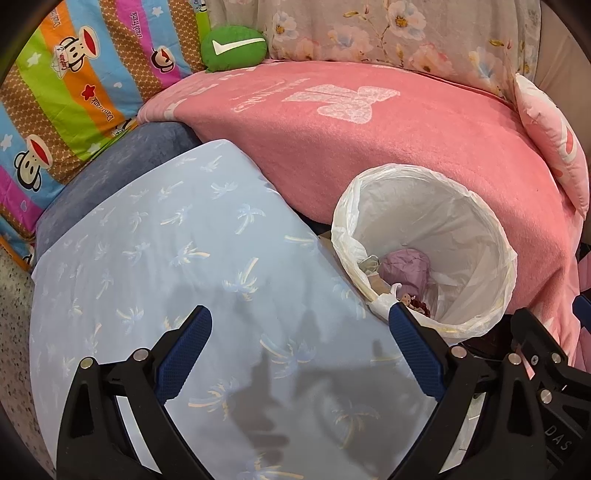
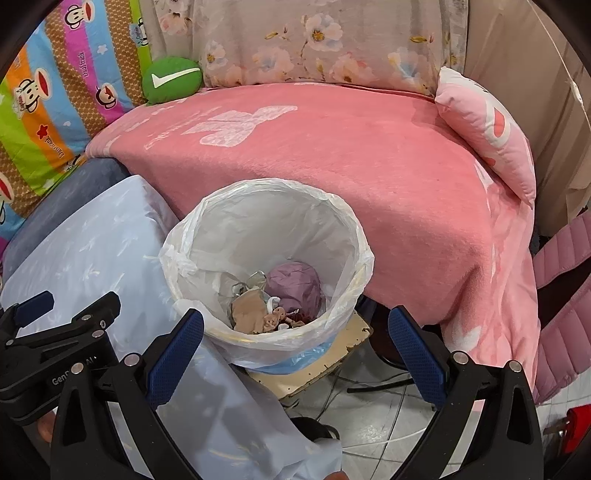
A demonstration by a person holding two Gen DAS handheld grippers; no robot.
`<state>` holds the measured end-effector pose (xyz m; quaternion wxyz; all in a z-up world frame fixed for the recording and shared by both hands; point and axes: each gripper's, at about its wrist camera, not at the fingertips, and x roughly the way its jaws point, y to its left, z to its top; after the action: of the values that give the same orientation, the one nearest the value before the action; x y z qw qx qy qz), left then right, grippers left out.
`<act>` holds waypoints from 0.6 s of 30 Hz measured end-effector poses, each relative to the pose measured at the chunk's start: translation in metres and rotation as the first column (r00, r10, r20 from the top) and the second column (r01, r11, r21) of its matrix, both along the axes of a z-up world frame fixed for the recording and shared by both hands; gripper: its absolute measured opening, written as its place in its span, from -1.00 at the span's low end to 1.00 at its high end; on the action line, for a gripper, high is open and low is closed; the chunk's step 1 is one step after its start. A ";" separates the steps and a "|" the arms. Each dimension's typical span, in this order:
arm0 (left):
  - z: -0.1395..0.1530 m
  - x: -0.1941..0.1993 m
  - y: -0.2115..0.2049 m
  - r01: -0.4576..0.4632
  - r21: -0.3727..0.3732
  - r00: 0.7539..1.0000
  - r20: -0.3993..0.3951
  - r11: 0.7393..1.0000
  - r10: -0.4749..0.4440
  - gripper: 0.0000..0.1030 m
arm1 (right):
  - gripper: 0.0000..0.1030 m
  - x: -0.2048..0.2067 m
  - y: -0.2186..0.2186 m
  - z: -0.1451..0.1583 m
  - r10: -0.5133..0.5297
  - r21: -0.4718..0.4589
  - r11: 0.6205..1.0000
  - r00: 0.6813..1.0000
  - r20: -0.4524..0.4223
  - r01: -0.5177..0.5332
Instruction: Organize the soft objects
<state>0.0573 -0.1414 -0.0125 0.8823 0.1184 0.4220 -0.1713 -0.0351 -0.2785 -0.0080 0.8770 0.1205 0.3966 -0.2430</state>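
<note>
Bed corner scene: pink blanket [image 1: 388,147] spread over the bed, floral sheet [image 1: 388,33] along the back, striped monkey-print quilt [image 1: 74,92] on the left. Green cushion [image 1: 232,48] with a white tick sits at the back where quilt meets blanket. Pink pillow [image 2: 487,129] leans at the blanket's far right edge. Light blue palm-print pillow [image 1: 177,258] lies in front on a dark blue cushion [image 1: 122,162], its right edge just beside the bin [image 2: 280,206]. Bin is lined with a white bag, stands on a worn board [image 2: 332,354] over tiled floor [image 2: 369,417], tucked against the blanket's front edge; inside: purple crumpled wad [image 2: 295,284], some brown scraps, other bits too small to tell. My left gripper [image 1: 299,321] hovers over the blue pillow, fingers spread wide, nothing between them, right fingertip over the bin rim. My right gripper [image 2: 295,321] is over the bin's near rim, also spread wide, empty. In the right wrist view the left gripper shows at lower left, over the blue pillow. Pink quilted fabric [image 2: 561,295] hangs at far right.
</note>
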 end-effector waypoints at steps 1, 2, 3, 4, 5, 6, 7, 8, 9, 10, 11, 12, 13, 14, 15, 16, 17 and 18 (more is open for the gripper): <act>0.001 0.000 0.000 0.000 -0.001 1.000 0.003 1.000 0.000 0.80 | 0.88 -0.001 0.001 0.001 -0.001 0.000 1.000 1.000 0.001 0.001; 0.001 -0.001 0.001 -0.001 -0.003 1.000 0.005 1.000 0.001 0.80 | 0.88 -0.001 0.001 0.001 -0.001 -0.001 1.000 1.000 0.001 0.001; 0.002 -0.001 0.001 -0.003 -0.005 1.000 0.006 1.000 0.003 0.80 | 0.88 -0.002 0.001 0.001 -0.001 -0.002 1.000 1.000 0.002 0.001; 0.002 -0.001 0.002 -0.004 -0.007 1.000 0.005 1.000 0.004 0.80 | 0.88 -0.002 0.001 0.001 -0.001 -0.003 1.000 1.000 0.001 0.001; 0.002 -0.001 0.002 -0.005 -0.008 1.000 0.004 1.000 0.005 0.80 | 0.88 -0.003 0.001 0.001 -0.001 -0.003 1.000 1.000 0.001 0.001; 0.002 -0.002 0.002 -0.006 -0.008 1.000 0.004 1.000 0.006 0.80 | 0.88 -0.003 0.000 0.002 0.001 -0.005 1.000 1.000 0.002 -0.001; 0.002 -0.002 0.003 -0.006 -0.009 1.000 0.003 1.000 0.006 0.80 | 0.88 -0.004 0.001 0.003 0.001 -0.006 1.000 1.000 0.003 -0.001; 0.002 -0.002 0.003 -0.006 -0.008 1.000 0.004 1.000 0.006 0.80 | 0.88 -0.004 0.001 0.003 0.001 -0.006 1.000 1.000 0.004 -0.001; 0.002 -0.002 0.003 -0.006 -0.009 1.000 0.004 1.000 0.006 0.80 | 0.88 -0.005 0.002 0.004 0.001 -0.007 1.000 1.000 0.005 -0.001; 0.002 -0.002 0.003 -0.005 -0.009 1.000 0.004 1.000 0.005 0.80 | 0.88 -0.005 0.002 0.004 0.001 -0.007 1.000 1.000 0.005 -0.001; 0.003 -0.002 0.003 -0.005 -0.009 1.000 0.005 1.000 0.005 0.80 | 0.88 -0.006 0.003 0.004 0.001 -0.008 1.000 1.000 0.006 -0.001; 0.003 -0.003 0.003 -0.005 -0.010 1.000 0.006 1.000 0.005 0.80 | 0.88 -0.006 0.002 0.005 0.001 -0.008 1.000 1.000 0.007 -0.001; 0.004 -0.003 0.003 -0.005 -0.011 1.000 0.007 1.000 0.005 0.80 | 0.88 -0.007 0.003 0.005 0.002 -0.009 1.000 1.000 0.006 -0.002; 0.004 -0.004 0.003 -0.005 -0.011 1.000 0.007 1.000 0.005 0.80 | 0.88 -0.007 0.003 0.005 0.002 -0.009 1.000 1.000 0.007 -0.002; 0.004 -0.004 0.003 -0.005 -0.012 1.000 0.008 1.000 0.005 0.80 | 0.88 -0.007 0.003 0.005 0.001 -0.010 1.000 1.000 0.008 -0.001; 0.004 -0.004 0.004 -0.005 -0.012 1.000 0.009 1.000 0.005 0.80 | 0.88 -0.008 0.003 0.006 0.001 -0.011 1.000 1.000 0.009 -0.001; 0.004 -0.005 0.004 -0.005 -0.013 1.000 0.011 1.000 0.006 0.80 | 0.88 -0.008 0.004 0.006 0.002 -0.012 1.000 1.000 0.010 -0.002; 0.005 -0.005 0.005 -0.006 -0.013 1.000 0.012 1.000 0.006 0.80 | 0.88 -0.008 0.004 0.006 0.001 -0.014 1.000 1.000 0.009 -0.001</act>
<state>0.0522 -0.1367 -0.0076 0.8862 0.1122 0.4158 -0.1707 -0.0434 -0.2741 -0.0017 0.8797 0.1153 0.3911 -0.2446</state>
